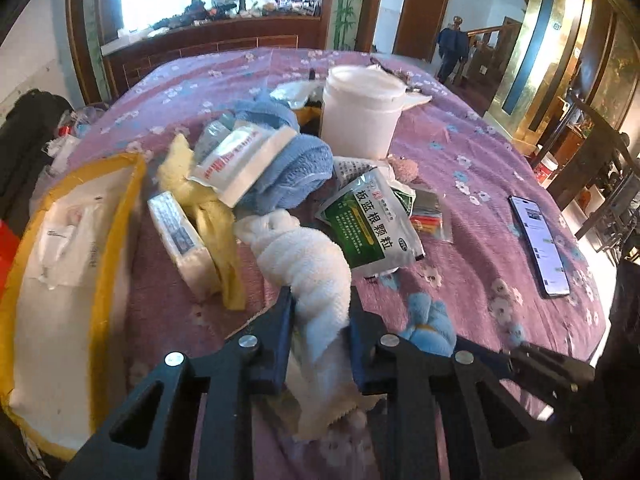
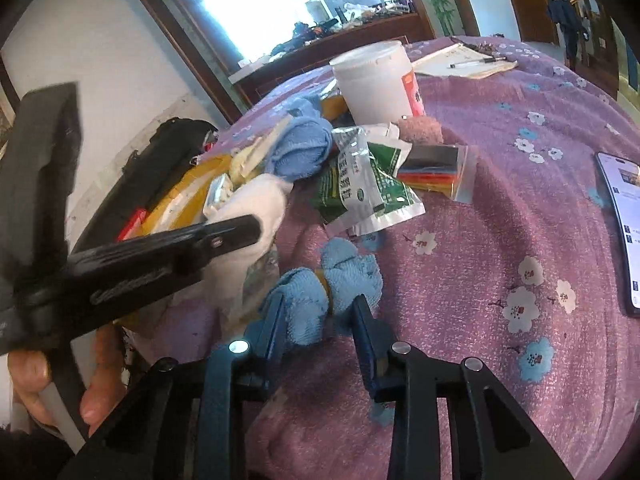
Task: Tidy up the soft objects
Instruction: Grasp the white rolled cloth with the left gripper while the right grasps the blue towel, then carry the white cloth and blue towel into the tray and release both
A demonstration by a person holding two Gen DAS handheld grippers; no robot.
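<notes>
- The left gripper [image 1: 322, 300] pinches a rolled white towel [image 1: 308, 256], with both blue pads pressed into its sides; the roll lies on the purple flowered tablecloth [image 1: 460, 152] and reaches forward into the pile.
- The right gripper [image 2: 320, 312] has its fingers on either side of a small blue cloth [image 2: 320, 284] bound by a yellow band; whether the pads press on it I cannot tell.
- Left of the white towel lie a yellow cloth [image 1: 212, 208] and a small wrapped packet [image 1: 176, 224]; beyond them stands a yellow-rimmed bin [image 1: 72, 264] at the table's left edge.
- Just ahead a green and white sachet [image 1: 368, 224] touches the towel's right side, and a larger blue towel [image 1: 296, 172] carries a white pouch [image 1: 240, 160].
- A white tub [image 1: 360, 112] stands behind the pile.
- A bag of coloured strips [image 2: 436, 172] lies beside the sachet.
- To the right the cloth is bare up to a phone [image 1: 538, 240] near the table edge.
- A hand [image 2: 60, 376] holds the left gripper's handle.
</notes>
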